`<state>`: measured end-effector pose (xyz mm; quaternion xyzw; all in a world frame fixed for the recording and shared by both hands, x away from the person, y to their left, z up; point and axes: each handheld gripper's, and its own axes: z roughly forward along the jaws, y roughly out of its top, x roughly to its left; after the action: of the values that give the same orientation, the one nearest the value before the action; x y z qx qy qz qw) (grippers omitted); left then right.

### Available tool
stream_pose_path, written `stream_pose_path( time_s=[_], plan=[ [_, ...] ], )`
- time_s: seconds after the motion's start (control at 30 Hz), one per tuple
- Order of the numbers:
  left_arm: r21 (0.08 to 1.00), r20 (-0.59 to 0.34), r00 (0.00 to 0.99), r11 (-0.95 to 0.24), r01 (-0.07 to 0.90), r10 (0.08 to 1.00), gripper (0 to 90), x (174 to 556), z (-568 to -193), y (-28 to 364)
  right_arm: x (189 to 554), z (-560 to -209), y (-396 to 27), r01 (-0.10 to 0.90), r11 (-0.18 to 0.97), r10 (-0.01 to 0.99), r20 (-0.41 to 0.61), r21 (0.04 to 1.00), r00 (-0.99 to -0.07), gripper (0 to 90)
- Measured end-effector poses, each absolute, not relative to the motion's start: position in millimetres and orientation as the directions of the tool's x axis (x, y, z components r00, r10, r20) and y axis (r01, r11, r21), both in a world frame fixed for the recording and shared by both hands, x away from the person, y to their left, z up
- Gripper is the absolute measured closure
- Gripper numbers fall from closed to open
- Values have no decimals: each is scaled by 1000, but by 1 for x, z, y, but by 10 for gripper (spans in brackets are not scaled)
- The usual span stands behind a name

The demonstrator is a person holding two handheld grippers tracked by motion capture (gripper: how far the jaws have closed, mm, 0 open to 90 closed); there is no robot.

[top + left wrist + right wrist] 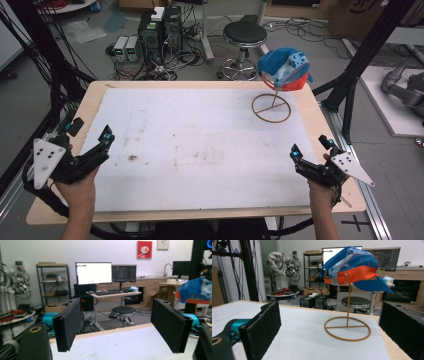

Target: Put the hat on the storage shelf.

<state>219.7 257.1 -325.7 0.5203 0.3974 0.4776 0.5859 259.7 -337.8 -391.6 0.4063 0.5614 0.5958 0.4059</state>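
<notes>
Black foam-like pads line both jaws of the left tool (91, 144), which stand wide apart with nothing between them; it hovers at the near left edge of the tabletop (200, 200), well apart from the cap (283, 69); the right tool (312, 154) at the near right edge gapes just as wide and holds nothing, its flat pads looking rough and matte in the right gripper view; the cap, blue cloth with an orange band and a metal buckle, sits on a thin wire stand (271, 107) with a round ring base at the far right corner; a white scuffed sheet (200, 140) covers the pale wooden tabletop under the stand.
</notes>
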Motion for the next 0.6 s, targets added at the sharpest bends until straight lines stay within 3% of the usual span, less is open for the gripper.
stream_pose_path(
  time_s=[0.33,0.6],
  plan=[
    [998,28,189,-19,-52,982,198,207,-371,273,269,-393,-335,-26,-40,935,28,999,-354,39],
    [999,-5,187,13,-41,982,182,206,-387,277,273,-397,-338,-22,-32,933,22,999,-359,39]
  ],
)
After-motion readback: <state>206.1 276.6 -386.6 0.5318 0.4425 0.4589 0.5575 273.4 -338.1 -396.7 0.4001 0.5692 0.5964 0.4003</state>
